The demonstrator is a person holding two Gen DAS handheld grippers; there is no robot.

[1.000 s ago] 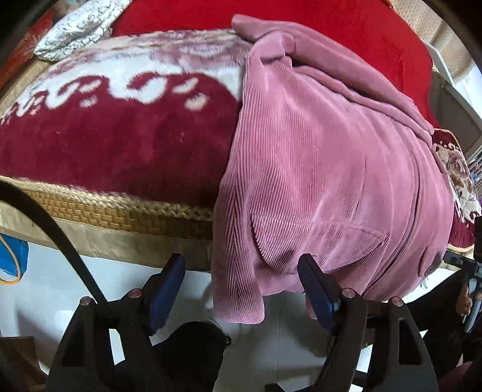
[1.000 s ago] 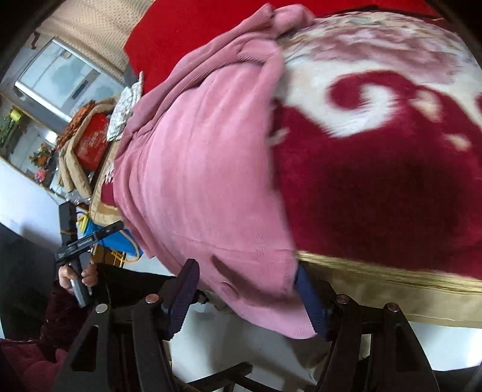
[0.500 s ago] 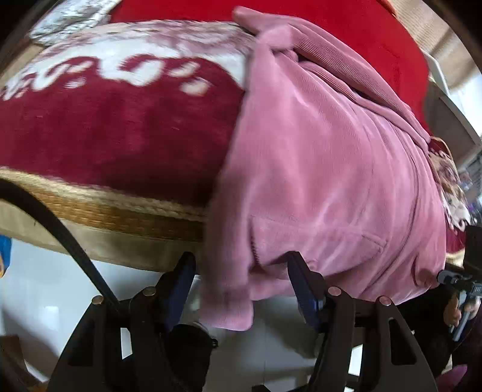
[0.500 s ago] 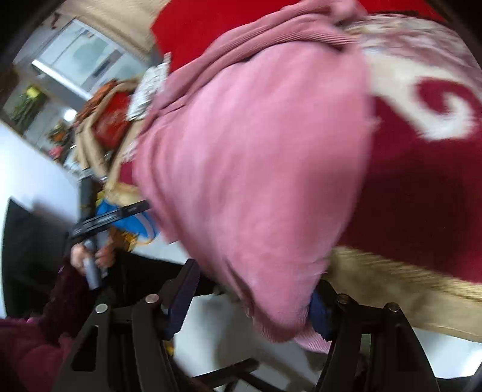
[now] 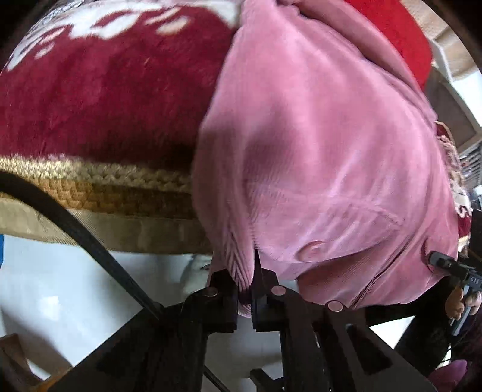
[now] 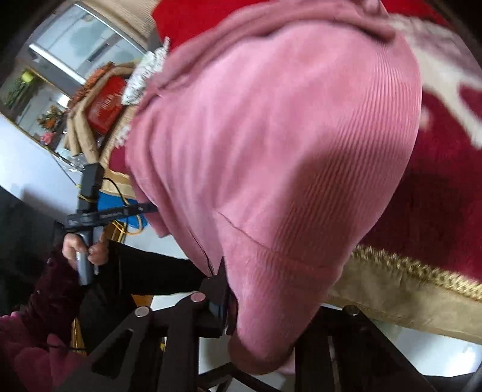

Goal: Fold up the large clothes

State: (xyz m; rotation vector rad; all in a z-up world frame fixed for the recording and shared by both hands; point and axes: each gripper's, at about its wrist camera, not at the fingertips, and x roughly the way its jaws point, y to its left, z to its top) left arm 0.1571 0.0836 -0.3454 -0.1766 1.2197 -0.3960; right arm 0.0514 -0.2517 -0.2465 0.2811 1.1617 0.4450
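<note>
A pink corduroy garment (image 5: 316,150) lies across a dark red blanket (image 5: 105,90) with a white pattern, its hem hanging over the bed's gold-trimmed edge (image 5: 90,187). My left gripper (image 5: 245,283) is shut on the hem's left corner, with ribbed cloth pinched between the pads. In the right wrist view the same garment (image 6: 286,150) fills the middle. My right gripper (image 6: 236,307) is closing on the other hem corner. Its left finger (image 6: 220,298) presses the cloth and the right finger is hidden behind the fabric. A hand (image 6: 84,244) holds the left gripper's handle.
The white floor (image 5: 60,286) shows below the bed edge. A black strap (image 5: 75,229) crosses the left wrist view. A bright red cover (image 5: 400,27) lies beyond the garment. A blue object (image 6: 126,205), a red box (image 6: 105,102) and a window stand at the left.
Both grippers stood open around the hanging hem and have now closed on it. Both cameras have come closer to the garment, which fills more of each view.
</note>
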